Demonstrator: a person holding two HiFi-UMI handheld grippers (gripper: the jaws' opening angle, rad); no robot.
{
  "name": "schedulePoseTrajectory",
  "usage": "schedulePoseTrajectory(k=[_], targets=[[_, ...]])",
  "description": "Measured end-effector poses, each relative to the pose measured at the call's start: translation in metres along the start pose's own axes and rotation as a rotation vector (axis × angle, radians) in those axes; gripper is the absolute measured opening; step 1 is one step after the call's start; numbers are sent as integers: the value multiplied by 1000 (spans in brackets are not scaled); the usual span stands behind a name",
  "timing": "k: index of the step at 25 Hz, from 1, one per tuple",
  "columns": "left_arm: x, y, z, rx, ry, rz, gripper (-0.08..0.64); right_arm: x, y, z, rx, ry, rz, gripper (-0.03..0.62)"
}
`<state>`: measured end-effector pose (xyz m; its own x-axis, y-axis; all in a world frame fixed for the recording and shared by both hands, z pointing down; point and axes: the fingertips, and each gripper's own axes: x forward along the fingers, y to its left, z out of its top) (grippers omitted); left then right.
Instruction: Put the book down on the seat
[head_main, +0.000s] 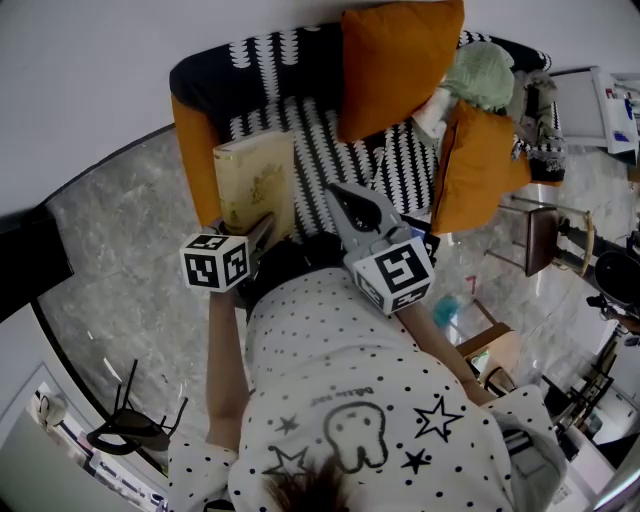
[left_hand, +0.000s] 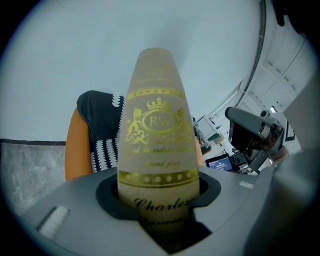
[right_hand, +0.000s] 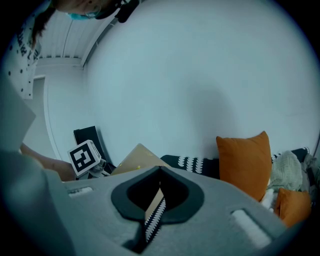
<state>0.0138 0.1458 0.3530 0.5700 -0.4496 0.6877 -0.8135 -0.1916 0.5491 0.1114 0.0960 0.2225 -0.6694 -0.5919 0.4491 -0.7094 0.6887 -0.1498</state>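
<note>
**Holding the book out over the seat's left side**

My left gripper (head_main: 265, 226) has its jaws clamped on the near end of the cream hardback book with gold lettering (head_main: 255, 178). Its long axis runs straight ahead from them, towards the chair back. The book hangs over the left part of the black-and-white patterned armchair seat (head_main: 330, 150), near the orange side panel (head_main: 195, 150). My right gripper (head_main: 340, 196) waits alongside, jaws together and empty.

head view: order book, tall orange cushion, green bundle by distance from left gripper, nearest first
1. book, held in the left gripper, at left
2. tall orange cushion, upright at the back, middle
3. green bundle, back right corner
</note>
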Motion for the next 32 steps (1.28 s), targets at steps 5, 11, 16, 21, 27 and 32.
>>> schedulePoseTrajectory(k=[5,11,16,21,27,32], targets=[[3,0,-4,2,18,-9,230,1,0,-1,0,4,-2,-2],[3,-2,-5,8,22,-12,230,0,0,-3,4,7,-6,0],[8,-2,-11,4,58,-36,230,2,1,-3,5,11,-1,0],[15,-3,-20,0,79,-50,230,0,1,-7,14,23,1,0],[31,0,-26,-23,96,-63,230,-3,1,-9,7,34,21,0],[41,8,-29,-58,100,-73,230,-7,2,-11,40,45,18,-1]])
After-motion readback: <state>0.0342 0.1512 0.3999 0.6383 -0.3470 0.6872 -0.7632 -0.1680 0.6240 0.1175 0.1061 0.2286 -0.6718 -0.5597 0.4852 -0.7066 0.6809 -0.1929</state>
